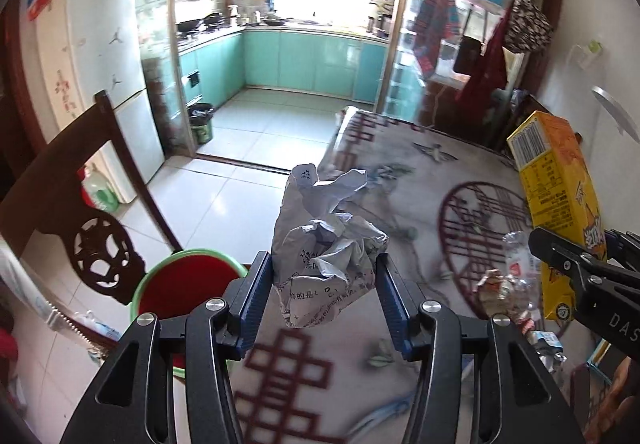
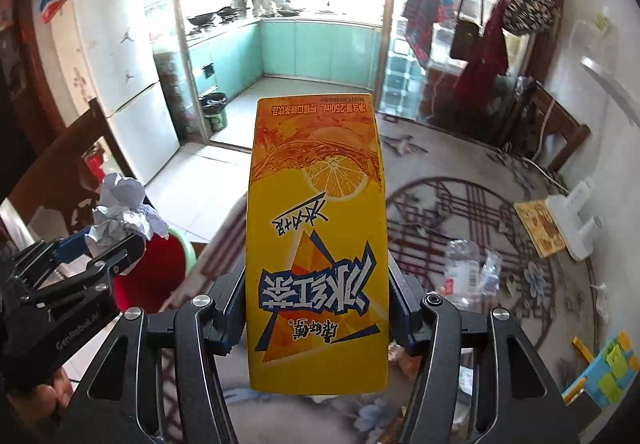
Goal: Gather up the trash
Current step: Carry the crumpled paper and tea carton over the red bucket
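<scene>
My left gripper (image 1: 324,288) is shut on a crumpled ball of printed white paper (image 1: 326,244), held above the patterned tablecloth (image 1: 420,179). Seen from the right wrist, the same paper ball (image 2: 124,209) sticks out of the left gripper (image 2: 104,248) at the left. My right gripper (image 2: 316,308) is shut on a yellow drink carton (image 2: 316,244) that stands up between its pads. That carton (image 1: 556,187) shows at the right edge of the left wrist view. A red bin with a green rim (image 1: 188,280) stands on the floor left of the table.
A crushed clear plastic bottle (image 2: 464,272) and wrappers (image 1: 504,292) lie on the cloth. A dark wooden chair (image 1: 80,203) stands beside the bin. A white fridge (image 1: 104,75), a black kitchen bin (image 1: 201,121), a white power strip (image 2: 576,219) and a box of sticky notes (image 2: 608,372) are around.
</scene>
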The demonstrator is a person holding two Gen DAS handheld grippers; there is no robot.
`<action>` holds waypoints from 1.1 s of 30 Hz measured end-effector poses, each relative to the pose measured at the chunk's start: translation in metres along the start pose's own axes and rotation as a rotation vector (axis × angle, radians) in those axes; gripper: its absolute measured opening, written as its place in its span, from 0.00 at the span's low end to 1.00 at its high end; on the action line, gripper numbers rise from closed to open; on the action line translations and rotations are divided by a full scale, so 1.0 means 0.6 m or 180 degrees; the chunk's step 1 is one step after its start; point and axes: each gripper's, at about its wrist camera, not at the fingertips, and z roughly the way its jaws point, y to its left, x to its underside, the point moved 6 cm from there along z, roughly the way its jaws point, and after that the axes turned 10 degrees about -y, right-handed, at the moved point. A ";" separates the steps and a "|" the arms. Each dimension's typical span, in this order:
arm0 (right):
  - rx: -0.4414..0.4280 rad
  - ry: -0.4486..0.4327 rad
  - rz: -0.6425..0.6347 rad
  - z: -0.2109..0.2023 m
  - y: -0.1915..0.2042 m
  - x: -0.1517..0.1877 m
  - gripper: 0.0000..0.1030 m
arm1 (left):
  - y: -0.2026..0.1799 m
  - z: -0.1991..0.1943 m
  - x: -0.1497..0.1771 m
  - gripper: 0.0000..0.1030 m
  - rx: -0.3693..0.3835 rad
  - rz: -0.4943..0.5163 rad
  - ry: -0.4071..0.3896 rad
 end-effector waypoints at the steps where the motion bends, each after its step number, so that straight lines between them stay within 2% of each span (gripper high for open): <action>1: -0.0011 -0.0005 -0.0021 0.001 0.006 -0.001 0.55 | 0.012 -0.002 -0.001 0.49 -0.0026 -0.0024 -0.0008; 22: -0.0297 0.0069 -0.0264 0.061 0.153 -0.019 0.55 | 0.179 0.018 -0.007 0.49 -0.0479 -0.0142 -0.0052; 33: -0.0444 0.0275 -0.0380 0.111 0.222 -0.010 0.55 | 0.262 0.057 -0.001 0.49 -0.0674 -0.0281 0.0034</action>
